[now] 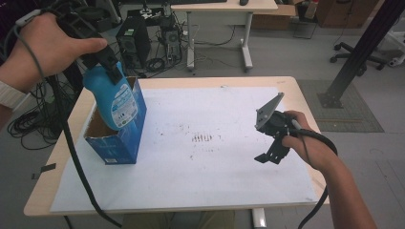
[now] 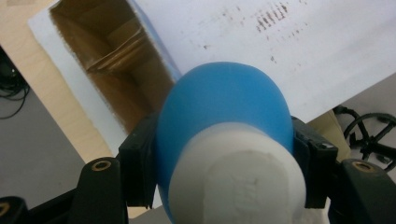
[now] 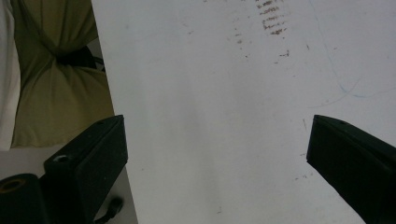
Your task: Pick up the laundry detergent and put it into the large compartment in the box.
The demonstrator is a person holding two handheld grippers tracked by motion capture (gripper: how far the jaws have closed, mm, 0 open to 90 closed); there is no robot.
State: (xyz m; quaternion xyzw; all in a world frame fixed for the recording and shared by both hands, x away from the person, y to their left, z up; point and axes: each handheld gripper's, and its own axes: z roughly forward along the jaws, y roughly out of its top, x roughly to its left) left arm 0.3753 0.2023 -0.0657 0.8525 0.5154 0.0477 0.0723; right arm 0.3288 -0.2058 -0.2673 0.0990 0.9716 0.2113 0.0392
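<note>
**A lab or office workroom rigged for recording**

The wooden table [image 1: 291, 88] stands on a grey floor and carries a white sheet [image 1: 200, 152] stained with dark marks. Beyond its far left corner a black computer tower [image 1: 132, 42] sits on the floor among tangled cables [image 1: 162, 62]. A second light desk [image 1: 224, 7] stands farther back. At the far right are an office chair's wheeled base [image 1: 360, 53] and a black metal frame post [image 1: 356, 57] bolted to the floor.

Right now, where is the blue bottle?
In the high view the blue bottle hangs at the table's left side, clamped in the left gripper, its lower end just inside the open blue box.
</note>
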